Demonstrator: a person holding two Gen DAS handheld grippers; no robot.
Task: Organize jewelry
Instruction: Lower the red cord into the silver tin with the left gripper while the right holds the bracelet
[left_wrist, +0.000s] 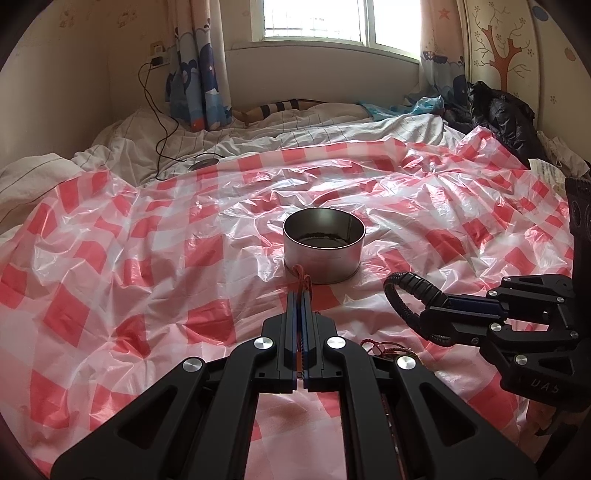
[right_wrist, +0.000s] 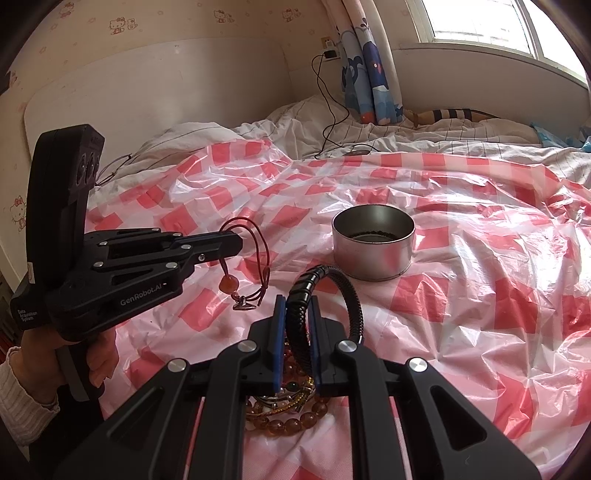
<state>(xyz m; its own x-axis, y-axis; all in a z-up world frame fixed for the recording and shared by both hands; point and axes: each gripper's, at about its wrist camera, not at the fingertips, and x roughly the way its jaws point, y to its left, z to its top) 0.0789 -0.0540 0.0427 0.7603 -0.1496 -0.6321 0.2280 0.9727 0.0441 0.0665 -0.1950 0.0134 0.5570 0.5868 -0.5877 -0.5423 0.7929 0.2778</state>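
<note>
Hanging from my shut left gripper (left_wrist: 299, 295) (right_wrist: 238, 243) is a red cord (left_wrist: 303, 278) with an orange bead (right_wrist: 226, 284) and a small metal pendant. The cord dangles just above the checked sheet, short of the round metal tin (left_wrist: 324, 243) (right_wrist: 373, 243). Something dark lies in the tin's bottom. My right gripper (right_wrist: 297, 301) (left_wrist: 428, 315) is shut on a black braided bracelet (right_wrist: 332, 284) (left_wrist: 406, 291), lifted off the sheet to the tin's right in the left wrist view. Amber bead bracelets (right_wrist: 288, 417) lie in a heap under the right gripper.
A crinkled red-and-white checked plastic sheet (left_wrist: 147, 258) covers the bed. A thin red bracelet (left_wrist: 373, 347) lies near the left gripper's base. White bedding, a black charger cable (left_wrist: 162, 122) and a dark jacket (left_wrist: 495, 110) sit at the far side. A hand (right_wrist: 99, 362) grips the left handle.
</note>
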